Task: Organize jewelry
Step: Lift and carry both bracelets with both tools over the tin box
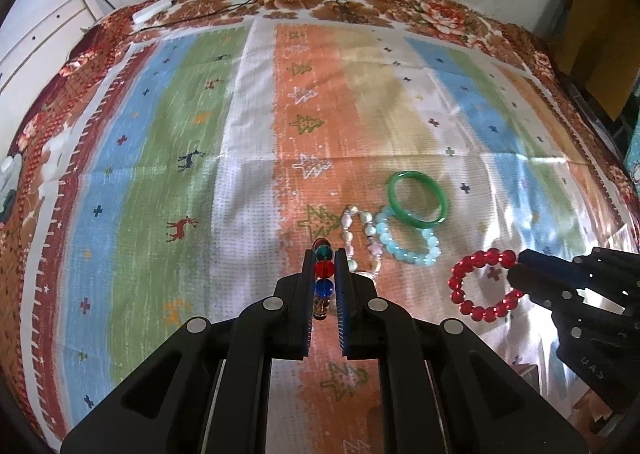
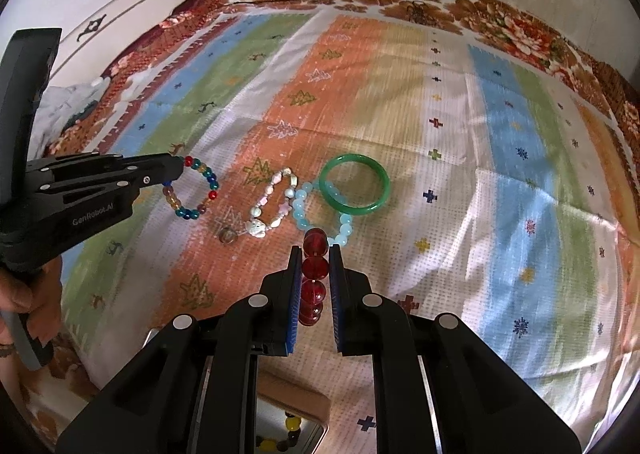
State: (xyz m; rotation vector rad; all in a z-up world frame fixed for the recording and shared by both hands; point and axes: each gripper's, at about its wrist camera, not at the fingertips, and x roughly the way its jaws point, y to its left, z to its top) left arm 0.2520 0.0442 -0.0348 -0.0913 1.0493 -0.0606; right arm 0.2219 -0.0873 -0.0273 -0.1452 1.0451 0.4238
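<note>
Glass-like beads, light but slippery: multicoloured bracelet (image 2: 191, 188) pinched in left gripper (image 1: 325, 254), red bracelet (image 1: 482, 286) clamped in right gripper (image 2: 316, 250) (both probably lifted above the cloth (image 1: 248, 142)). Best gripped across one bead, gently.

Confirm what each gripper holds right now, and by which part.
Left gripper: multicoloured bead bracelet, jaws pinching its bead strand on one side. Right gripper: red bead bracelet, pinched the same way.
</note>
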